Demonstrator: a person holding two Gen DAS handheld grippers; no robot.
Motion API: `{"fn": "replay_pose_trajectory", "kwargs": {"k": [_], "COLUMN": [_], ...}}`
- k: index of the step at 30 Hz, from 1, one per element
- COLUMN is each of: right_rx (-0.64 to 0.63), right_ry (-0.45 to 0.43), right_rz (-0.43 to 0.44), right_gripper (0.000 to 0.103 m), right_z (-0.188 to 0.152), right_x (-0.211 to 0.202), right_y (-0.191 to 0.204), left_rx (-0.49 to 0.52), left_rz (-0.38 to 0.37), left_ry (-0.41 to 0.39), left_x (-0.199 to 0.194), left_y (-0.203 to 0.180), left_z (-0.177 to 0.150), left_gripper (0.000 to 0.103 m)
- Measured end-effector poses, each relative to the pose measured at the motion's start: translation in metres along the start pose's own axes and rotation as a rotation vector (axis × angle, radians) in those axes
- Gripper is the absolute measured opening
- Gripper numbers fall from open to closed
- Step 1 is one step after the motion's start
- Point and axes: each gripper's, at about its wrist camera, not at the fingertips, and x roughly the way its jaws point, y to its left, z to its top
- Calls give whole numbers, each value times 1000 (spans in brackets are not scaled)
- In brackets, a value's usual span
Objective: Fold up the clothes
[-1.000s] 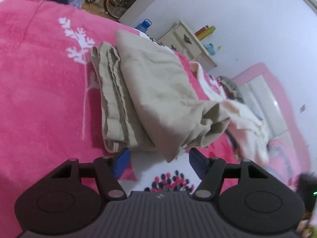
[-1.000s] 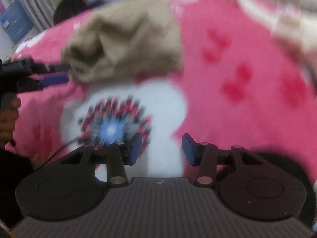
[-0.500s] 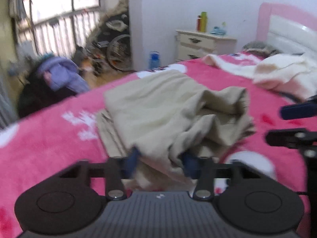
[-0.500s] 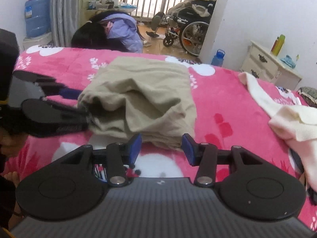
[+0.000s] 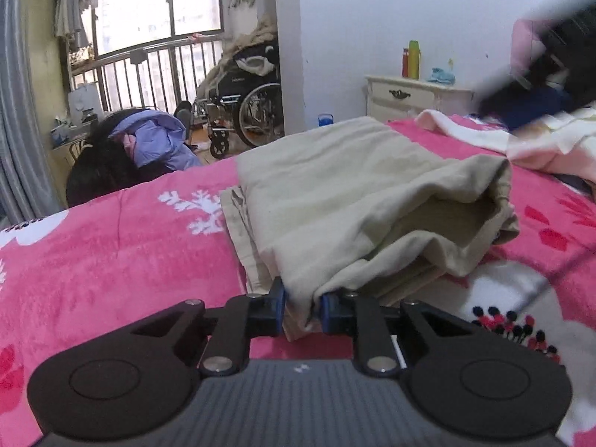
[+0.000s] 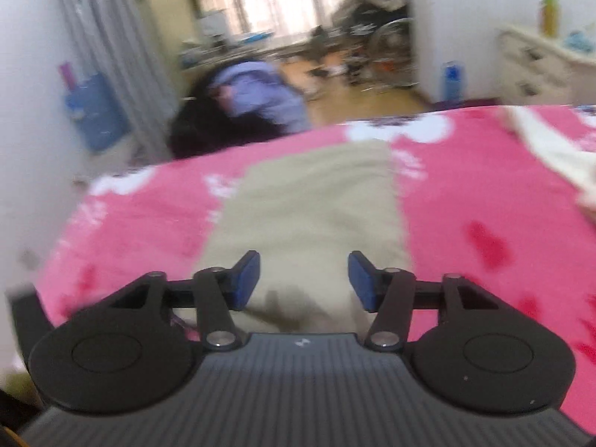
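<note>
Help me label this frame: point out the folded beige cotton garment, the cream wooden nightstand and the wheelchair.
folded beige cotton garment (image 5: 346,186), left wrist view, top layer.
cream wooden nightstand (image 5: 400,98), left wrist view, drawer front.
wheelchair (image 5: 257,111), left wrist view, big wheel.

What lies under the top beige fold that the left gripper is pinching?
Under the top beige fold more beige layers of the folded garment stick out at its left edge and near corner, resting on the pink blanket. The left gripper pinches the corner. The layers' middle is covered.
</note>
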Motion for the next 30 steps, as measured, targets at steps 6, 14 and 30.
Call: {"fn": "replay_pose_trajectory", "kwargs": {"k": [6, 14, 30], "right_rx": [-64, -19, 83], "right_ry": [110, 310, 369], "right_rz": [77, -39, -112], "right_gripper": [57, 56, 8], "right_z": [58, 109, 116], "right_x": [92, 217, 247], "right_y": [39, 57, 38], "left_rx": [29, 23, 63], "left_rz": [-3, -46, -88], "left_ry": [-56, -102, -207], "left_x": [-3, -2, -6], "left_y": [-3, 2, 4], "left_z": [-8, -15, -23], "left_gripper": [19, 17, 15]}}
